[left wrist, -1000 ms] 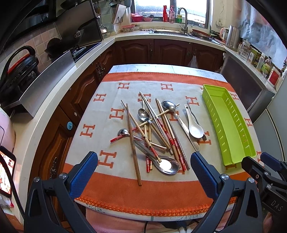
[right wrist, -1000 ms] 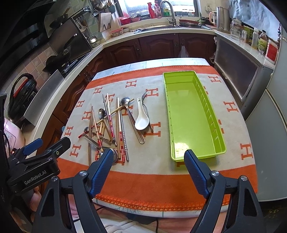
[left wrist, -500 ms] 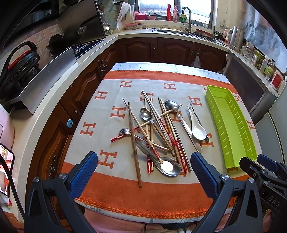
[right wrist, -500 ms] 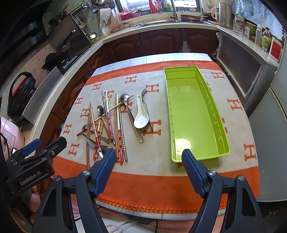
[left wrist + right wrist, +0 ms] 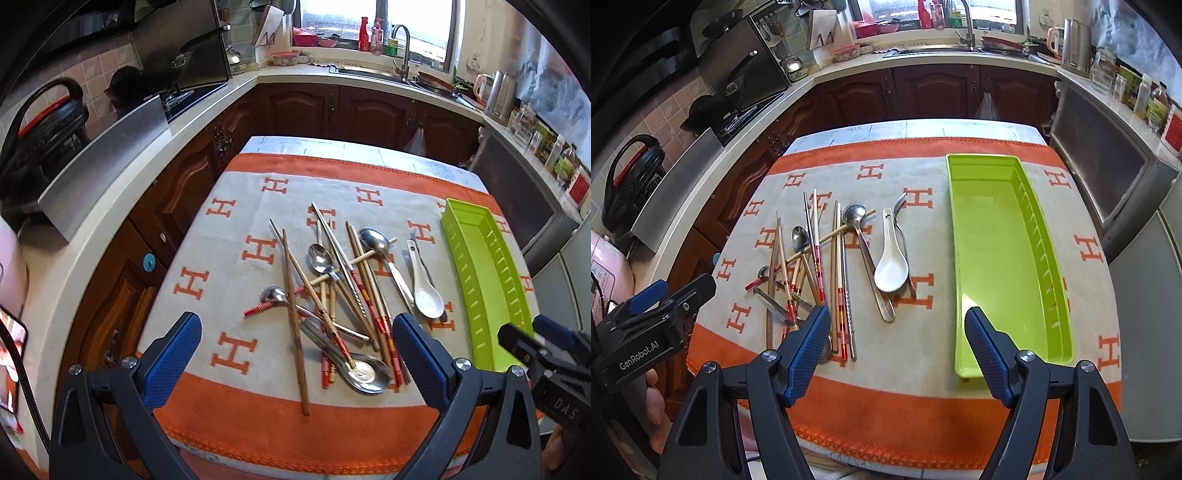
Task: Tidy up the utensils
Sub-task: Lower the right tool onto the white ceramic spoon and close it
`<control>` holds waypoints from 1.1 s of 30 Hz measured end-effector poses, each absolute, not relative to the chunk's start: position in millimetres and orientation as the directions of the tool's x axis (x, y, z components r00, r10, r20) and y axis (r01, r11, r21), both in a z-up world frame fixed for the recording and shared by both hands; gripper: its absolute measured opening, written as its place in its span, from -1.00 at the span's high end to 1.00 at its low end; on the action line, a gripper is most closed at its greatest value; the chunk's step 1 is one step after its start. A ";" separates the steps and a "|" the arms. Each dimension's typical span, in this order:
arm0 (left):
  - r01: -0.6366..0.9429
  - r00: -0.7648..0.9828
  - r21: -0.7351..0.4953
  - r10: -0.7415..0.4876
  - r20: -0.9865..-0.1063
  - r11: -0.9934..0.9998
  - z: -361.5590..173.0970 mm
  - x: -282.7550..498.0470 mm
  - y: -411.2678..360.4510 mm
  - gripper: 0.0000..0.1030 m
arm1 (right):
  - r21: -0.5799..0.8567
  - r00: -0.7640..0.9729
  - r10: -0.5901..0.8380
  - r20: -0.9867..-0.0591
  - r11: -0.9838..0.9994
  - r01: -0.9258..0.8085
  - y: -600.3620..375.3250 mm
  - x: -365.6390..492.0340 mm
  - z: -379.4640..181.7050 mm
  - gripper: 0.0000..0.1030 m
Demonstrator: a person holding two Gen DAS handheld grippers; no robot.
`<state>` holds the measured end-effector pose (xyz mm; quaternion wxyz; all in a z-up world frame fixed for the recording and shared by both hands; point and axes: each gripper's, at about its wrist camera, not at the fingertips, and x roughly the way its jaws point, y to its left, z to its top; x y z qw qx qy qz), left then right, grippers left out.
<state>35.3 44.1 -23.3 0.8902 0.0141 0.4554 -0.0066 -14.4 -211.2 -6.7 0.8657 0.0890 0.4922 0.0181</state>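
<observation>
A heap of utensils lies on the orange-and-cream cloth: wooden chopsticks [image 5: 293, 314], metal spoons [image 5: 364, 371], a white ceramic spoon [image 5: 424, 295] and a fork. The same heap shows in the right wrist view, with the white spoon [image 5: 891, 267] and chopsticks [image 5: 816, 251]. An empty lime-green tray [image 5: 997, 254] lies lengthwise to the right of the heap; it also shows in the left wrist view [image 5: 484, 280]. My left gripper [image 5: 297, 354] is open and empty, above the near end of the heap. My right gripper [image 5: 897, 347] is open and empty, near the front edge between heap and tray.
The cloth-covered table [image 5: 258, 435] stands in a kitchen with dark wood cabinets [image 5: 923, 92] around it. A stove with pans [image 5: 177, 70] is at the left, a sink [image 5: 960, 48] at the back, jars and a kettle [image 5: 1075, 44] at the right.
Both grippers have moved forward and lower toward the table, so the utensils and tray look nearer. Both stay open and empty. Nothing on the table has moved.
</observation>
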 end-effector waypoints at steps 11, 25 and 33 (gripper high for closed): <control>0.075 0.535 -0.083 -0.110 -0.837 0.994 -35.0 81.3 77.5 -0.98 | 0.146 0.491 0.129 -0.862 0.989 -0.004 -189.1 47.8 -14.7 -0.50; 0.042 0.383 -0.160 -0.164 -0.909 0.986 -109.9 142.8 108.4 -0.84 | 0.270 0.344 0.244 -0.906 0.962 0.028 -193.3 129.0 -76.5 -0.09; 0.040 0.358 -0.195 -0.196 -0.913 0.980 -122.8 150.9 102.3 -0.50 | 0.359 0.260 0.327 -0.909 0.929 0.087 -208.5 169.4 -111.2 0.40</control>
